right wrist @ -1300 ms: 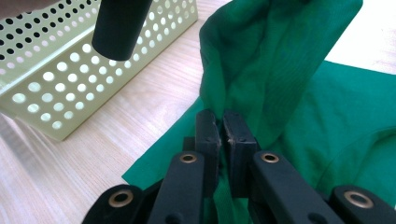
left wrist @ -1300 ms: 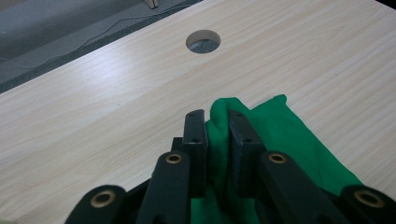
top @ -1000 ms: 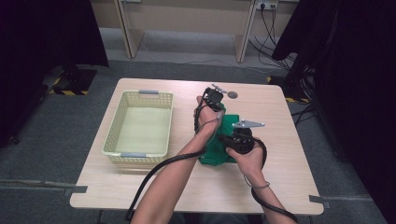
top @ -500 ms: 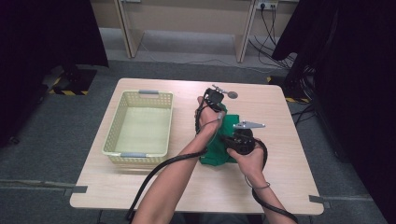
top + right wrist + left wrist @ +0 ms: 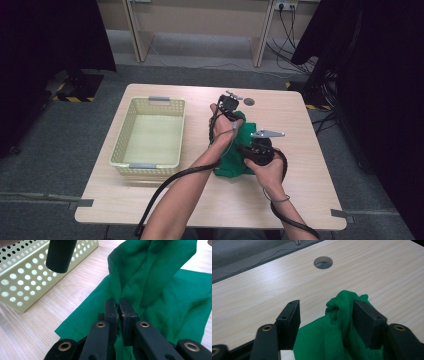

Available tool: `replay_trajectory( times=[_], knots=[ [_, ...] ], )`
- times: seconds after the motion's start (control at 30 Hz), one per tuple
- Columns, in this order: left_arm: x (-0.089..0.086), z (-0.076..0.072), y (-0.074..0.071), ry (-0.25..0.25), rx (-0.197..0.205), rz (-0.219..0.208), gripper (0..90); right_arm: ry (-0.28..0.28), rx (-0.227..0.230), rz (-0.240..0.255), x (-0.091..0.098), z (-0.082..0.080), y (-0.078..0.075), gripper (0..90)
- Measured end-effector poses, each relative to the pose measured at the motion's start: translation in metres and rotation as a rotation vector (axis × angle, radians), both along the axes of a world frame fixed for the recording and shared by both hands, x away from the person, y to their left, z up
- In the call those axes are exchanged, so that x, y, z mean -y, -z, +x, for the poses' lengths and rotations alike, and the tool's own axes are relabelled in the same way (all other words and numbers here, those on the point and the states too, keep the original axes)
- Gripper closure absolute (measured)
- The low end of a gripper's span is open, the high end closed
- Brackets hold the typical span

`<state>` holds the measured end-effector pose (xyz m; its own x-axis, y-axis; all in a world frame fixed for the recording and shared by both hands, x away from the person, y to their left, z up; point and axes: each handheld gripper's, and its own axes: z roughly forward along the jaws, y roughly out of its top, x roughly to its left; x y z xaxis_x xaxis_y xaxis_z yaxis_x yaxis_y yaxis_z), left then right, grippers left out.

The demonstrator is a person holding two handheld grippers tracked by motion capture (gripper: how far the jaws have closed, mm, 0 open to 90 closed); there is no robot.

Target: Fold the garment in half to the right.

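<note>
A green cloth (image 5: 231, 162) lies crumpled on the wooden table right of the basket. My left gripper (image 5: 231, 106) is at its far end. Its jaws have just been opening, and in the left gripper view they (image 5: 327, 307) stand open with a bunched fold of the cloth (image 5: 337, 325) between them. The fold leans on the right-hand jaw and stands apart from the left-hand one. My right gripper (image 5: 256, 150) is at the cloth's near part. In the right gripper view it (image 5: 118, 303) is shut on a pinched ridge of the cloth (image 5: 160, 290).
A pale yellow perforated basket (image 5: 122, 135) stands on the left half of the table, its wall (image 5: 25, 285) close to the cloth. A round cable hole (image 5: 249, 102) lies beyond the left gripper. A black cylinder (image 5: 61, 255) hangs near the basket. Cables trail off the front edge.
Both hands have stayed where they were. The cloth lies in the same place.
</note>
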<state>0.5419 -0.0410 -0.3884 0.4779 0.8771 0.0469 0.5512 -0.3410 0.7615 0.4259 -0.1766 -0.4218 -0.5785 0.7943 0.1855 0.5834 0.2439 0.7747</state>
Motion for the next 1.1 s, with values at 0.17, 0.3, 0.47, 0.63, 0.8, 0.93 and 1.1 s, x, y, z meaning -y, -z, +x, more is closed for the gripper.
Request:
replay_trajectory(
  times=[0.17,0.3,0.47,0.63,0.8,0.93,1.1],
  knots=[
    [-0.003,-0.001,-0.006,-0.031,0.018,-0.025,23.7,0.010,-0.001,0.002,0.002,0.001,0.001,86.5],
    [-0.008,-0.004,-0.014,-0.045,0.051,-0.038,20.5,0.019,0.001,0.002,0.004,0.001,0.002,86.5],
    [-0.017,-0.011,-0.022,-0.059,0.084,-0.059,18.9,0.032,-0.002,0.002,0.007,0.001,0.003,86.2],
    [-0.026,-0.020,-0.024,-0.054,0.100,-0.073,18.6,0.046,0.000,0.002,0.009,0.001,0.004,85.7],
    [-0.034,-0.027,-0.026,-0.061,0.117,-0.089,18.6,0.066,0.004,0.002,0.014,-0.001,0.005,84.7],
    [-0.038,-0.032,-0.026,-0.060,0.133,-0.089,18.6,0.082,0.004,0.003,0.019,-0.002,0.005,83.7],
    [-0.041,-0.040,-0.024,-0.045,0.138,-0.072,18.6,0.099,0.001,-0.009,0.025,-0.004,0.006,81.4]
  ],
)
